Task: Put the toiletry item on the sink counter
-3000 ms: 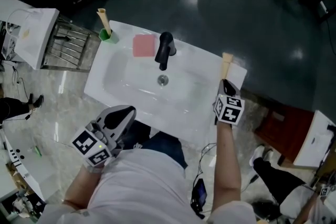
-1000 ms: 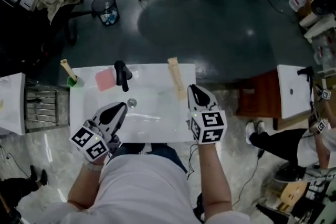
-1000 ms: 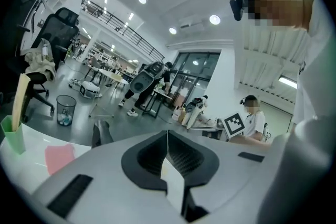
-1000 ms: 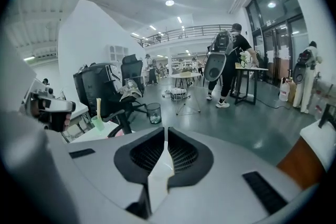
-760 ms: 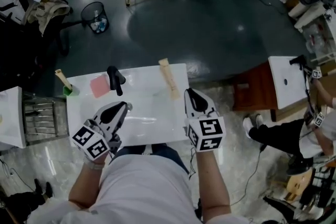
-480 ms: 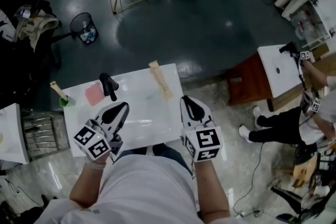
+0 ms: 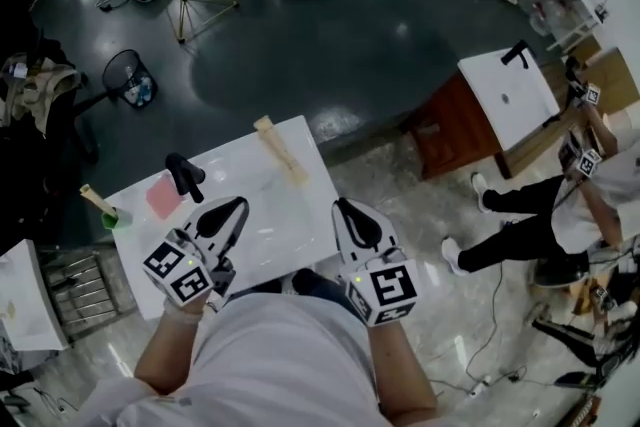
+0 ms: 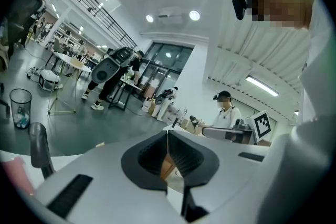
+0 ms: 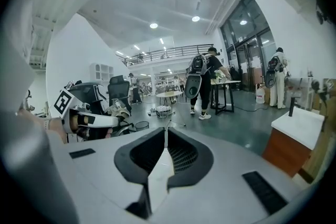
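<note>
White shirt [image 7: 280,355]; left hand-held gripper [image 7: 238,206], right hand-held gripper [image 7: 344,206]: grey shells, black-and-white marker cubes [image 7: 180,273].

White sink counter [image 7: 305,200] with faucet [image 7: 182,175], pink pad [image 7: 163,198], beige stick [image 7: 280,150] (right end)

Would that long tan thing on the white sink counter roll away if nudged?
Probably not: the long tan thing looks flat-sided, so it should slide rather than roll. It seems stiff, slim, likely light. It lies near the edge of the sink counter, so a push might drop it.
</note>
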Available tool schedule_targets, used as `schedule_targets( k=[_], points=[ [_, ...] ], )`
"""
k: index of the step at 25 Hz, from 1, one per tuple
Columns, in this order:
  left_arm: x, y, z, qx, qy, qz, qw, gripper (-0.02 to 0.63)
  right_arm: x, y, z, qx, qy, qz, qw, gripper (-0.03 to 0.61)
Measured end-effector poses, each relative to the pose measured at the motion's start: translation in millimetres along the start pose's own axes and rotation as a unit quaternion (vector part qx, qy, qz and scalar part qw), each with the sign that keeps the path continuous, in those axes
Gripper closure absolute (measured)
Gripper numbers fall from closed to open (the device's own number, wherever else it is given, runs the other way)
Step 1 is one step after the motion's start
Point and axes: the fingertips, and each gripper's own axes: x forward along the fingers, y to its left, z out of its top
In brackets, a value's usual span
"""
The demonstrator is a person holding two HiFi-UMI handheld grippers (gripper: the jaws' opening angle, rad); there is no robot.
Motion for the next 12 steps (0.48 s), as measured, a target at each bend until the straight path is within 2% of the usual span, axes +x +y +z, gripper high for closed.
schedule_targets(
  k=[5,12],
  points=[
    [4,-11,-1,0.006,0.009,-0.02,0.9997,0.594,-10,-2,-1,0.006,-0.013,-0.008,1.0,0.545],
    [-2,-15,-2,0.014,0.008,-0.025,0.9995,0.594,-12,7,-2,-0.005,-0.018,0.0,1.0,0.545]
  ],
)
